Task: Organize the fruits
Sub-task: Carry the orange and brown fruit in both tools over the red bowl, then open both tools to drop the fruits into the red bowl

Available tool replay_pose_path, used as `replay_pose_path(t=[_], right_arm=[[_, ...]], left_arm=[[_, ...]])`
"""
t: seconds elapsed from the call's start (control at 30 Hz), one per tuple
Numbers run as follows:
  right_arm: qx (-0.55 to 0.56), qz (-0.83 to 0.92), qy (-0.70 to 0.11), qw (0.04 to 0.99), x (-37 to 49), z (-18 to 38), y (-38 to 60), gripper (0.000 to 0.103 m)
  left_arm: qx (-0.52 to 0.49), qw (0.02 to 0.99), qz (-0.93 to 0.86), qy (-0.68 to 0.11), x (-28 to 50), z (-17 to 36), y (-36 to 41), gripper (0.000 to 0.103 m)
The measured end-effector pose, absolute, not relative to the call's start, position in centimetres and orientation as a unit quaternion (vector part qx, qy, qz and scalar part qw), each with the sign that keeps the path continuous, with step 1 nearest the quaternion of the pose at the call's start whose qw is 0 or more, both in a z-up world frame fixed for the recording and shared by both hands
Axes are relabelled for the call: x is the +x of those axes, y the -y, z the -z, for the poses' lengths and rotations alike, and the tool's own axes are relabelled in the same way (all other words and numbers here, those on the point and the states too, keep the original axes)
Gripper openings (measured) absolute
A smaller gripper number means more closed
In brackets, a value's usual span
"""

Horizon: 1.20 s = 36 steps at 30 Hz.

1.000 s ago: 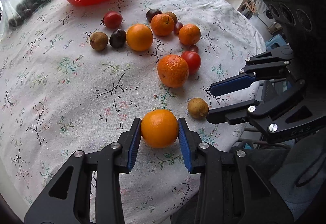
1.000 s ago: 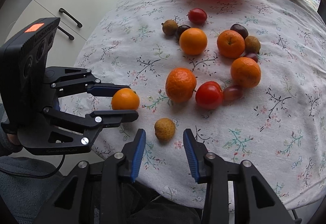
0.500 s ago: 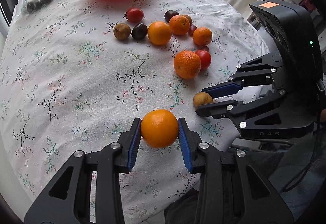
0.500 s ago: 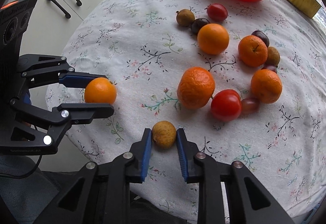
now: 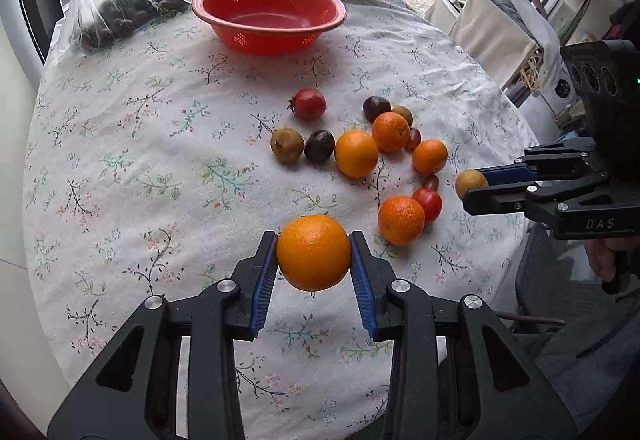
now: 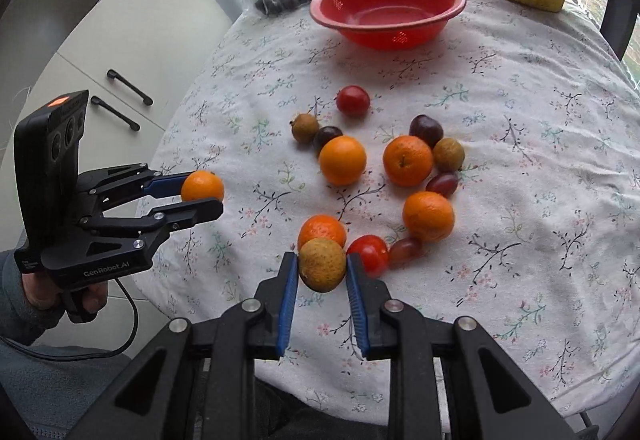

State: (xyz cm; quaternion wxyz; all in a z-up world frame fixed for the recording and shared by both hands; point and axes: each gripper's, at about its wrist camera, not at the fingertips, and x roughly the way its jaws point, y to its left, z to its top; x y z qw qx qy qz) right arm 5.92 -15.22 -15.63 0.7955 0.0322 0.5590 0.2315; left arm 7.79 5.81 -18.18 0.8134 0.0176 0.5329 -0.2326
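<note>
Red bowl (image 5: 269,14) is empty and about a dozen fruits lie loose on the cloth (image 5: 120,160), while your left gripper (image 5: 314,260) clamps an orange (image 5: 313,252) and your right gripper (image 6: 322,270) a longan (image 6: 322,265), both lifted clear.
</note>
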Motion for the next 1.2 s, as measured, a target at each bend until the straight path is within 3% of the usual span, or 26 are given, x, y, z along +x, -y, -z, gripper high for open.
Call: replay_pose_path(t=[0.3, 0.57, 0.83, 1.2], right_arm=[[0.075, -0.157, -0.520, 0.836, 15.3, 11.5, 22.8, 0.027], [0.040, -0.188, -0.492, 0.849, 25.0, 8.7, 21.1, 0.027], [-0.038, -0.227, -0.529, 0.817, 31.6, 12.0, 14.7, 0.027], [-0.076, -0.237, -0.560, 0.790, 33.7, 15.8, 13.1, 0.027]], left_arm=[[-0.002, 0.845, 0.164, -0.509, 17.3, 14.7, -7.0, 0.033], [0.019, 0.851, 0.137, -0.507, 27.8, 13.6, -4.5, 0.033], [0.062, 0.817, 0.131, -0.557, 36.2, 18.2, -0.4, 0.033], [0.095, 0.801, 0.139, -0.574, 38.5, 22.2, 1.9, 0.034]])
